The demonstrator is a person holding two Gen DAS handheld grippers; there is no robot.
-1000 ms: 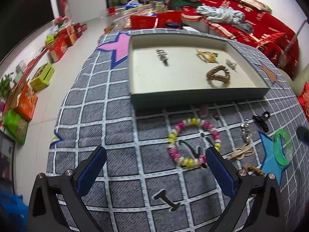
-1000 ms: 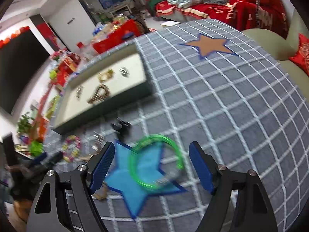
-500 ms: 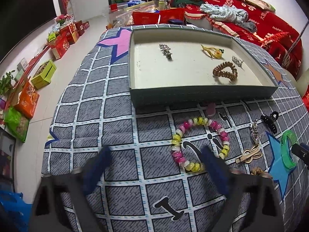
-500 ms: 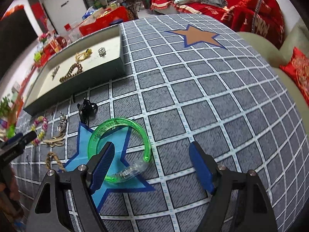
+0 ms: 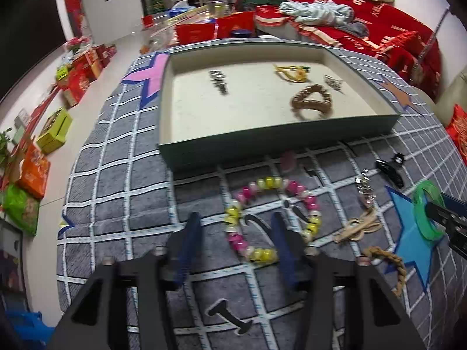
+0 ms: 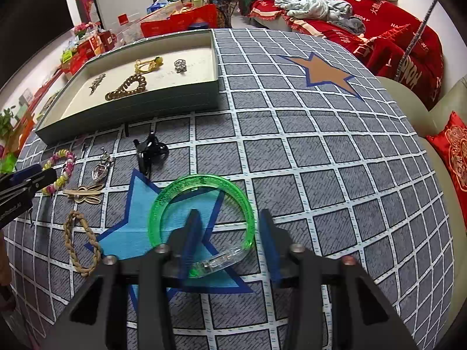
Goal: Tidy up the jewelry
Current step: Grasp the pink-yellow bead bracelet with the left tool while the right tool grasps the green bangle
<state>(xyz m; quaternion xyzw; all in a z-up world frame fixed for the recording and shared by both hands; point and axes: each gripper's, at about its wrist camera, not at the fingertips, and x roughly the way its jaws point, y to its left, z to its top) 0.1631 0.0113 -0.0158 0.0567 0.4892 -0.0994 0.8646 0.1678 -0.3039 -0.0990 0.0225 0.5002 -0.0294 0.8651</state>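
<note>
A pink and yellow bead bracelet (image 5: 271, 218) lies on the grey checked cloth. My left gripper (image 5: 236, 245) is open, its fingers straddling the bracelet's near left side. A green translucent bangle (image 6: 201, 213) lies on a blue star; my right gripper (image 6: 230, 242) is open, its fingers straddling the bangle's near right rim. The shallow tray (image 5: 262, 143) behind holds a brown coil bracelet (image 5: 312, 102), a gold piece (image 5: 292, 73) and two silver pieces. The bangle also shows in the left wrist view (image 5: 424, 210).
Loose on the cloth: a black claw clip (image 6: 150, 151), a silver charm (image 6: 100, 167), a beige bow clip (image 6: 84, 194), a braided cord bracelet (image 6: 80, 242). A red sofa (image 6: 379, 14) stands behind; boxes line the floor at left.
Both grippers have moved down and forward onto their pieces and their fingers have narrowed. The left now straddles the bead bracelet, the right straddles the green bangle's rim.
</note>
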